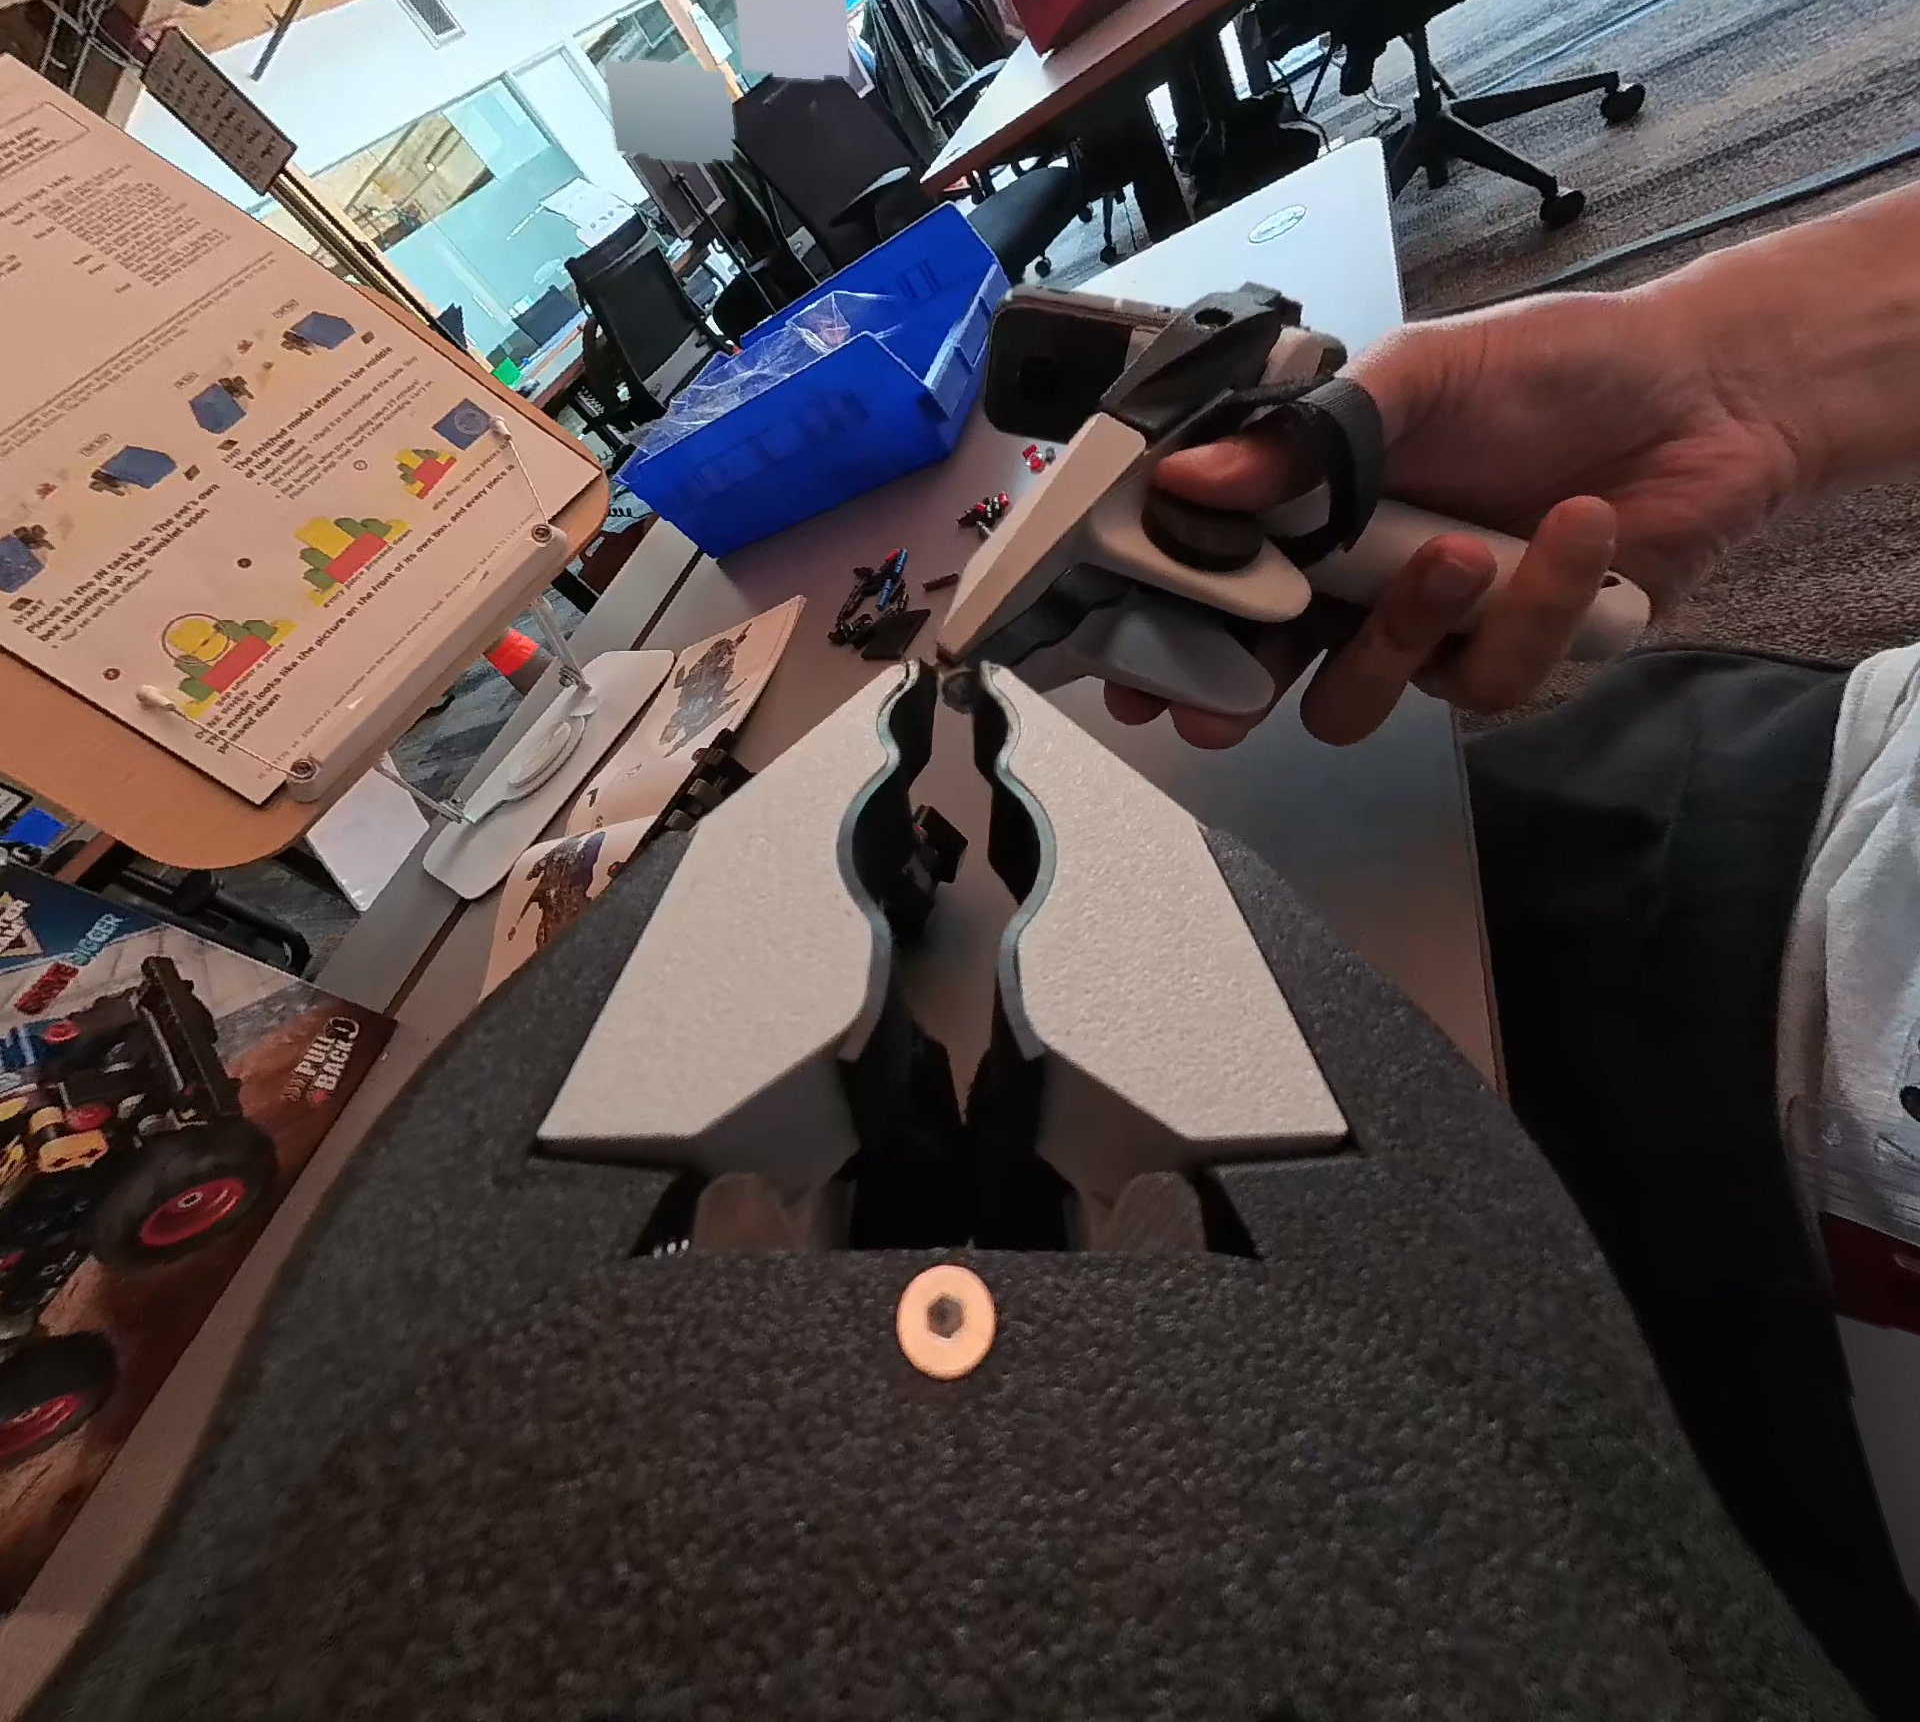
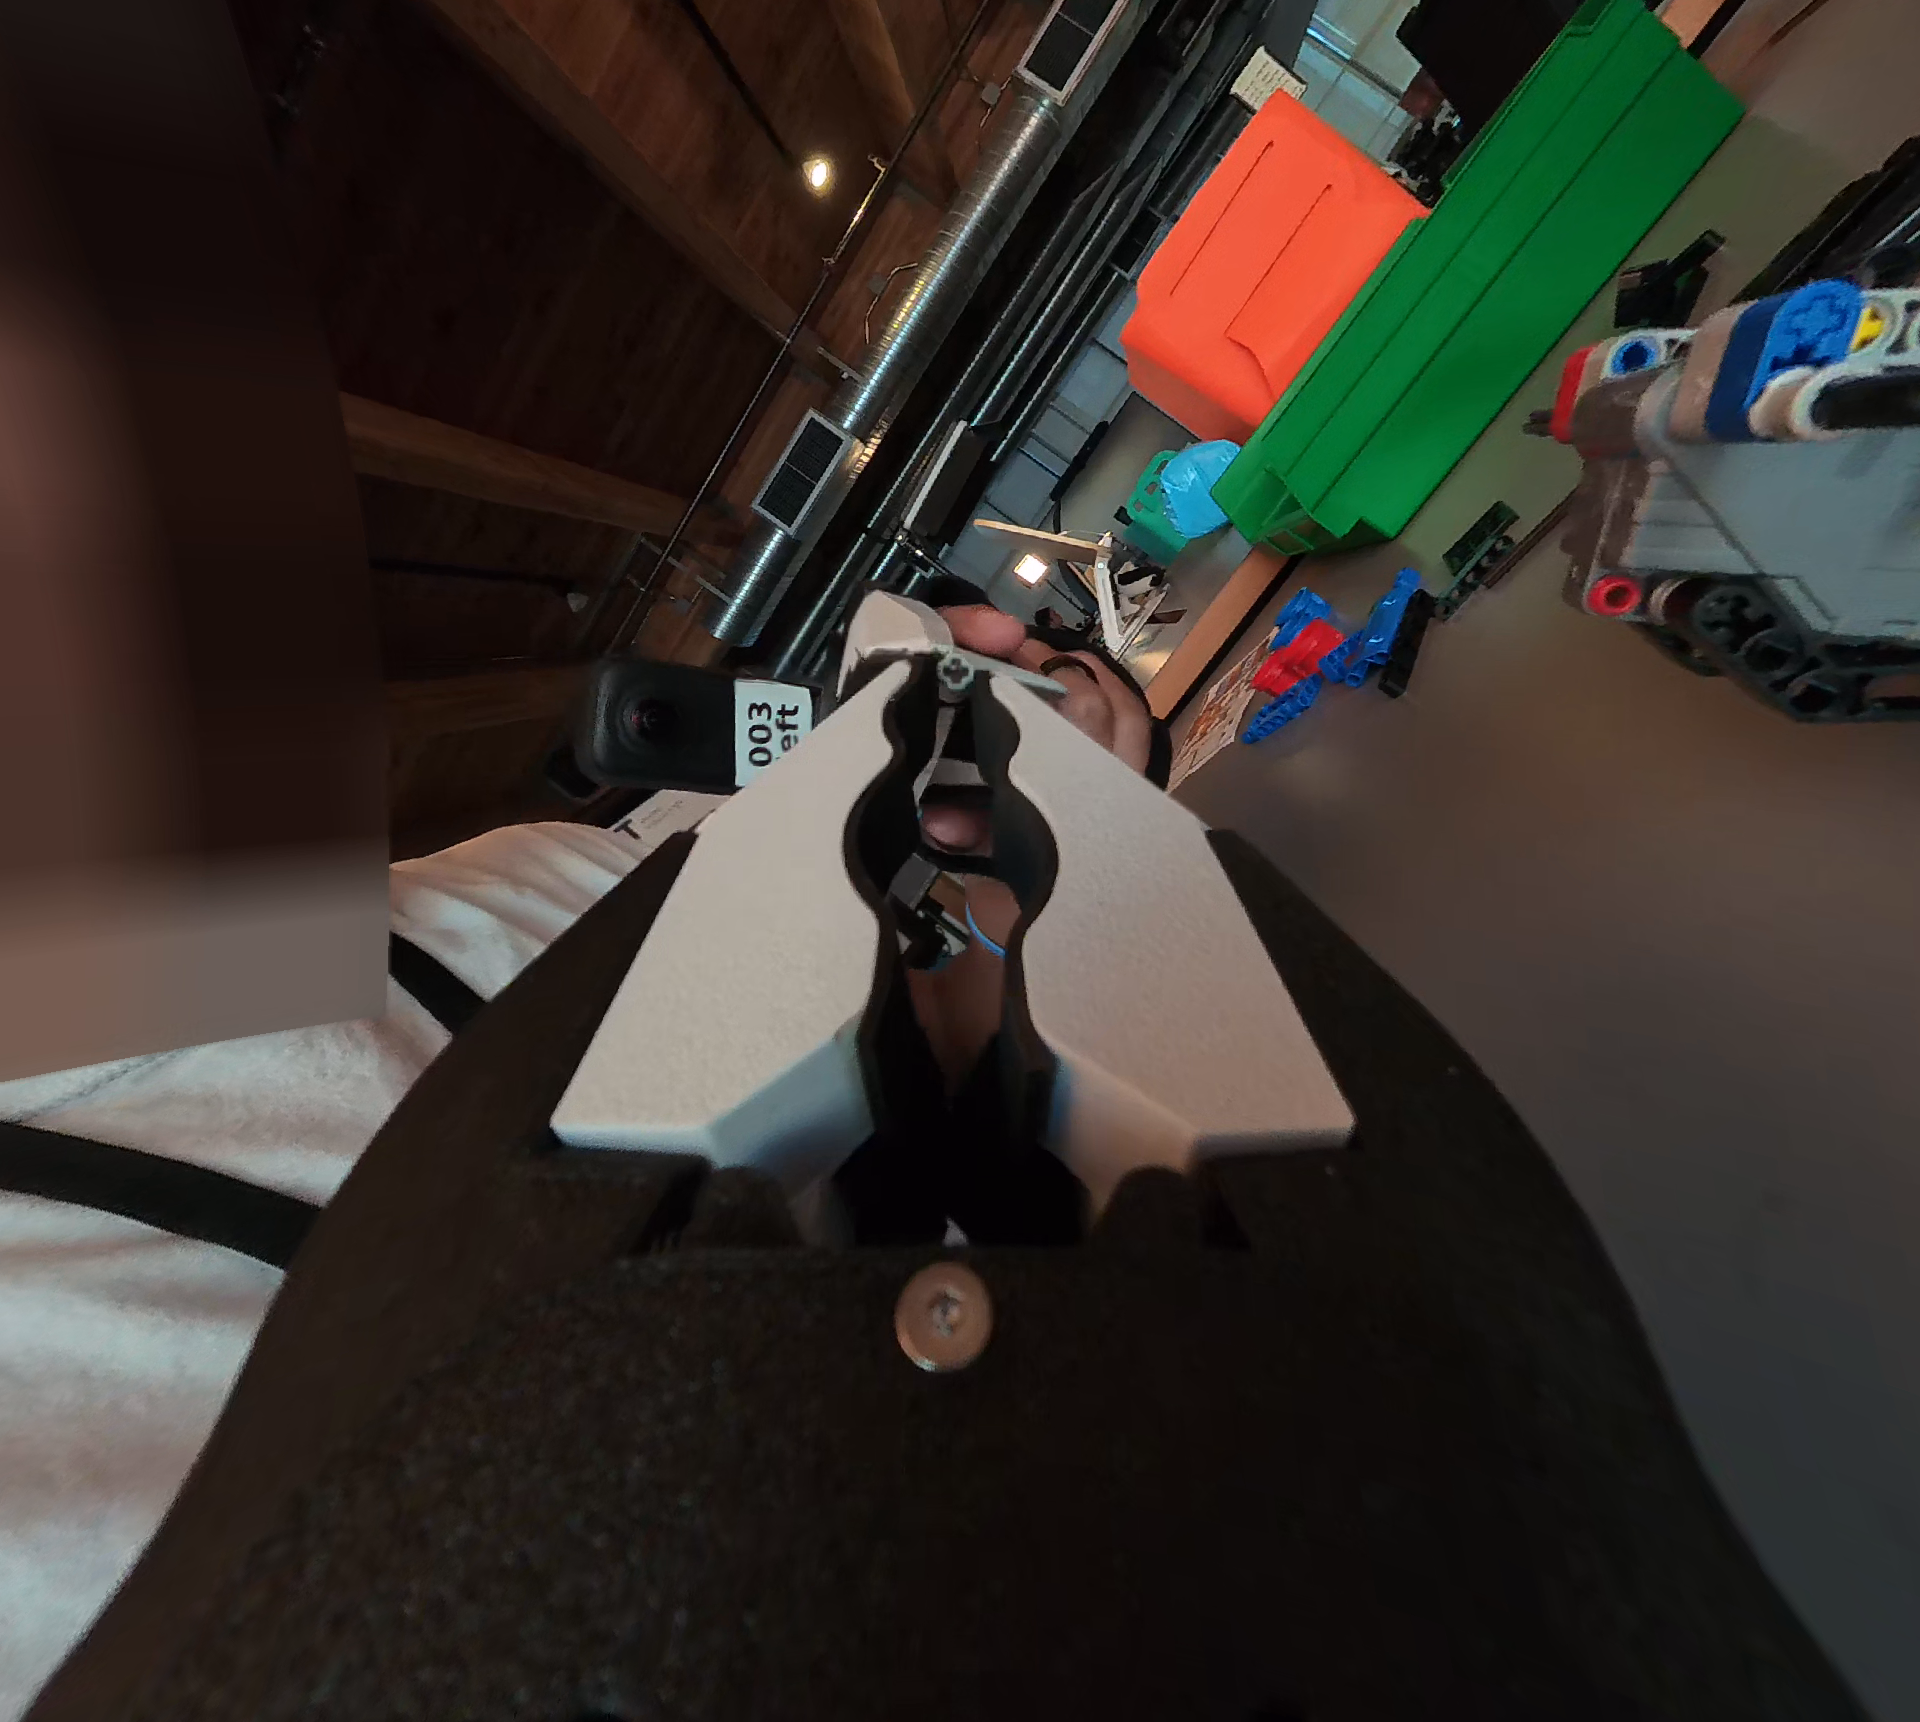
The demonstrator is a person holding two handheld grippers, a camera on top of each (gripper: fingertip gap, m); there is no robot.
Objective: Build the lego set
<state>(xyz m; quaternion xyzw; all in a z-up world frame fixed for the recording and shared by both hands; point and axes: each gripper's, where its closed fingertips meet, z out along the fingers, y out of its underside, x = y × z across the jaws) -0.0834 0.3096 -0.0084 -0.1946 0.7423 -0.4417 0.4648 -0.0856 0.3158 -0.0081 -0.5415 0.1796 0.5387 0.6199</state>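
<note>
Now, moving from the left, we saw the set's box [image 1: 135, 1142] lying at the worktop [image 1: 1340, 799] edge, an instruction sheet on a tilted stand [image 1: 208, 467], and the open booklet [image 1: 665, 758] flat beside it. Behind the booklet stood the blue bin [image 1: 821, 415], holding only crumpled clear plastic as far as we could tell. Loose black, blue and red pins [image 1: 883, 597] lay scattered just in front of it.

Our left claw [image 1: 940, 685] was narrowed on a small grey axle piece [image 2: 954, 677], and a black element [image 1: 930, 851] sat deeper between its fingers. The right claw [image 2: 951, 685] met it tip to tip, also nearly closed; whether it truly gripped the axle piece or merely touched it, we could not tell. The two claws stood roughly crosswise to each other, so the transfer or join would have turned on that single shared point in the air above the worktop.

Farther right lay blue and red beams [image 2: 1340, 644], green [image 2: 1475, 301] and orange bins [image 2: 1257, 270] with contents hidden, and the half-built grey chassis [image 2: 1756, 509], well apart from both claws.
</note>
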